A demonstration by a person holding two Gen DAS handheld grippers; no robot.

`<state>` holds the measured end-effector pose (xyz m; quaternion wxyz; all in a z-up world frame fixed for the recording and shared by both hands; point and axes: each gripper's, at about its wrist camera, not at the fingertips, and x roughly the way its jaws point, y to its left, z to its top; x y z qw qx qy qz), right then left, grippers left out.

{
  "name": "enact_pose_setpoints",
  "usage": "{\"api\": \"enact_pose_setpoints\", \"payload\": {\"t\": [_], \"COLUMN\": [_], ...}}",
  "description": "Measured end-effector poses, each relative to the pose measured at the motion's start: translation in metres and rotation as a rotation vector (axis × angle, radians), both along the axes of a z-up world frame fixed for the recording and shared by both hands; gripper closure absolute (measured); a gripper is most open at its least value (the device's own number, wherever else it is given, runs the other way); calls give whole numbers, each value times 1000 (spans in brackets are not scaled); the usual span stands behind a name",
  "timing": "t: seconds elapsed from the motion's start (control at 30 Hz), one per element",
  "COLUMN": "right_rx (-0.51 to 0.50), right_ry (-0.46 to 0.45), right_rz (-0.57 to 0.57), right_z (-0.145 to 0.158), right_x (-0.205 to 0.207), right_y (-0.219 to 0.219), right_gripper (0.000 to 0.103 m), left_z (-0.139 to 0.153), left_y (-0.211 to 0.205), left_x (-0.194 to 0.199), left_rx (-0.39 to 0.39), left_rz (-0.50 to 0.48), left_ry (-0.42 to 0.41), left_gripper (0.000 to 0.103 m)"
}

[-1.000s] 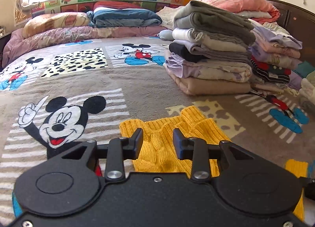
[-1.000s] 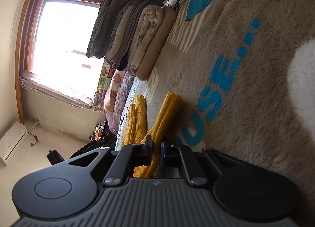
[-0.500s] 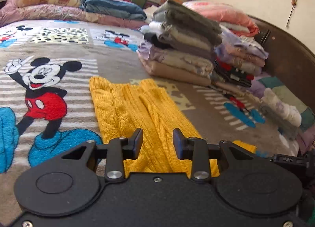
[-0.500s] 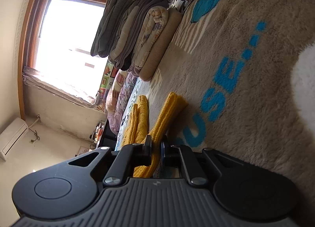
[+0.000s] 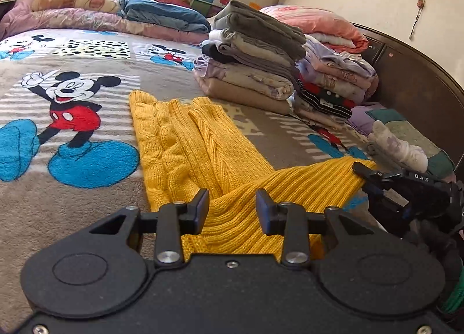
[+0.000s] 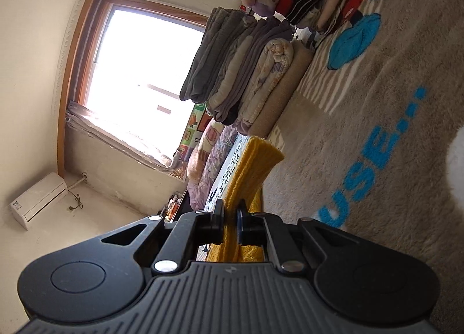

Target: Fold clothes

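Your yellow cable-knit sweater (image 5: 185,142) lay lengthwise on the Mickey Mouse blanket (image 5: 72,119) covering the bed, its sleeves laid in over the body and its ribbed hem end turned across toward your right. Your right hand-held gripper (image 6: 230,218) was pinched tight on that yellow knit, the fabric squeezed between its fingers. Your left hand-held gripper (image 5: 232,208) hovered over the near ribbed part with its fingers well apart and nothing between them.

The step in hand looked like a lengthwise fold, with the hem end to be carried over the body. To my eye the next move called for the left gripper to take hold of or pin the near edge, so that both corners travel together and the thick knit does not sag or twist.

A stack of folded clothes (image 5: 249,55) stood just beyond the sweater's far end, with a second pile (image 5: 333,84) beside it; a long carry could nudge them.
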<state>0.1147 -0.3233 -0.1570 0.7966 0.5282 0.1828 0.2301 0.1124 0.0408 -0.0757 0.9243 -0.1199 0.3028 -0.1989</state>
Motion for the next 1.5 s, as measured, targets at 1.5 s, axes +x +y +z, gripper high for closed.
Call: {"api": "enact_pose_setpoints", "payload": {"t": [1.5], "right_rx": [-263], "right_ry": [-14], "right_rz": [83], "right_z": [116], "right_x": [40], "right_y": [60], "right_gripper": [93], "left_z": [-30], "left_y": [-5], "left_x": [-77], "left_rx": [39], "left_rz": [-284], "left_ry": [3], "left_gripper": [35]}}
